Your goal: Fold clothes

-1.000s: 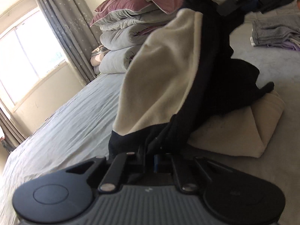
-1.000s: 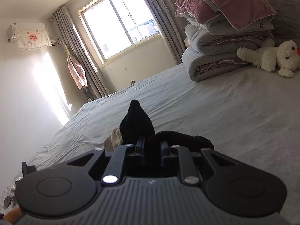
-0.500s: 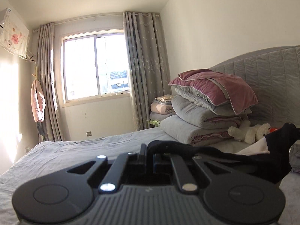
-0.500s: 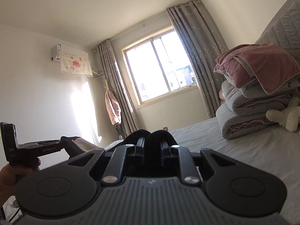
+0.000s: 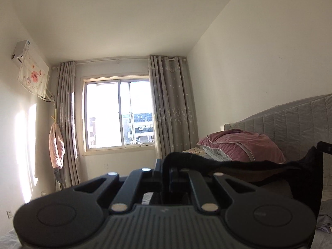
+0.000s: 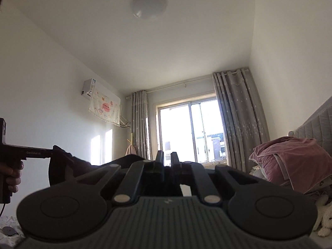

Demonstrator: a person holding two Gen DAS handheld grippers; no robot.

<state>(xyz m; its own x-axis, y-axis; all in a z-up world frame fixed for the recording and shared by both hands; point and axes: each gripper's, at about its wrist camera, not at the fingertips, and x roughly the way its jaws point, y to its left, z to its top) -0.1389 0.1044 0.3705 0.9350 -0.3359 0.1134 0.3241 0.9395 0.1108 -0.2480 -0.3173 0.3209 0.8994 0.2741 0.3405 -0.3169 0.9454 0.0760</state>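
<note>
The left tongs [image 5: 166, 166] are pinched narrow on a black edge of the garment [image 5: 249, 167], which runs from them as a fairly taut band off to the right, toward the pink pillow [image 5: 244, 145] at the headboard [image 5: 290, 114]. The right tongs [image 6: 167, 159] are also closed narrow, with dark cloth bunched behind the fingers, so I judge they grip the same edge. From the right view the garment spans leftward, away from the pillow, to the other tool, held in a hand [image 6: 11, 174]. The garment hangs in the air between both tools, raised above the bed with the pillow beyond it. It looks soft and limp, light enough to sag between grips, so it is best held at corners along one hem and kept stretched, or the middle will droop and crease.
</note>
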